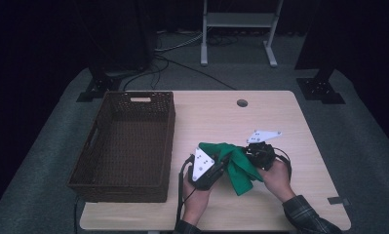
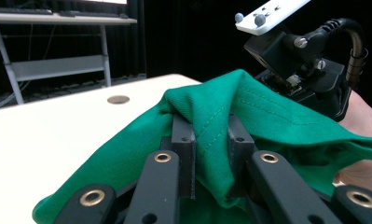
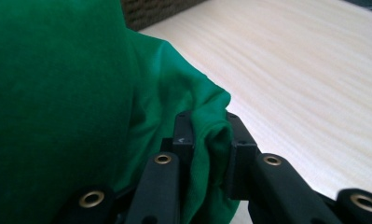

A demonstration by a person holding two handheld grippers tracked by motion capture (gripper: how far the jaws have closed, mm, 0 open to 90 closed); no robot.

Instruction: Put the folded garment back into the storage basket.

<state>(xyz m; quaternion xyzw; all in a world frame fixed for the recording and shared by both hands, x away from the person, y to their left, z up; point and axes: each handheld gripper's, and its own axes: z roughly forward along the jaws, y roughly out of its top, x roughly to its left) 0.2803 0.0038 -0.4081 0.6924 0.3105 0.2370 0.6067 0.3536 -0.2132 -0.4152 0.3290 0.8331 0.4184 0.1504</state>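
- Green cloth [image 1: 237,163]: plain solid green, soft knit, one stitched hem line running over the bunched fold in the left gripper view [image 2: 249,116]; no print I can see.
- It's crumpled, not flat; humped between my two grippers, with a loose tail hanging toward the near edge of the table [image 1: 280,117].
- Cloth sits over the near middle of the table, right of the basket [image 1: 126,146], not touching it from what I see.
- Whether the hanging tail touches the tabletop, I can't tell from the high view.
- Left gripper [image 2: 210,140]: jaws nearly closed, a thick fold of the green cloth pinched between the pads; cloth spills over and around both black jaws.
- Right gripper [image 3: 208,135]: same, jaws drawn in tight on a rolled fold of cloth; the rest of the cloth looms at the left of that view [image 3: 58,93].
- In the high view the left gripper [image 1: 220,165] holds the left end of the cloth, the right gripper [image 1: 248,152] the right end; both close together.
- Basket: dark brown woven, rectangular, cut-out handles in the walls, on the left half of the table; its floor is bare, nothing in it.
- Table: pale wood, small round grommet [image 1: 242,103] at the far side.
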